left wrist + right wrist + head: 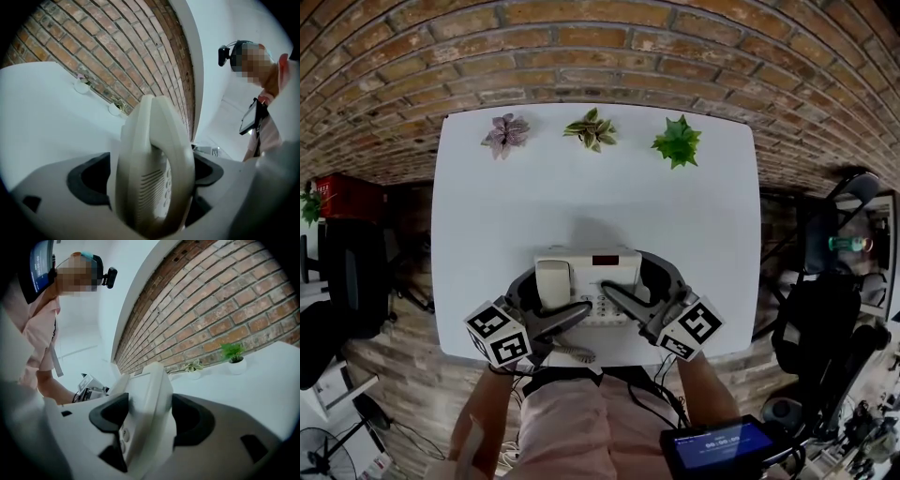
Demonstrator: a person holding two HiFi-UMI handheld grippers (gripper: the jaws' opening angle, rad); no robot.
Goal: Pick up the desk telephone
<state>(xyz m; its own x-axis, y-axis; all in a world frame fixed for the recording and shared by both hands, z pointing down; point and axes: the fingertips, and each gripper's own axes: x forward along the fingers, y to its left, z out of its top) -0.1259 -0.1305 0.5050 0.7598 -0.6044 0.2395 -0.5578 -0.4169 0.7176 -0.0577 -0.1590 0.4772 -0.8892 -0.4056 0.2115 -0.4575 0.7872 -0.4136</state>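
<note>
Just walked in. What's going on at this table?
A person holds a pair of tongs in each hand and is working on a phone at the near edge of a white table. The right tongs are clamped on the phone's right side. The left tongs stand wide open around the handset side and do not seem to press on it. Whether the phone has left the table is hard to tell.
</note>
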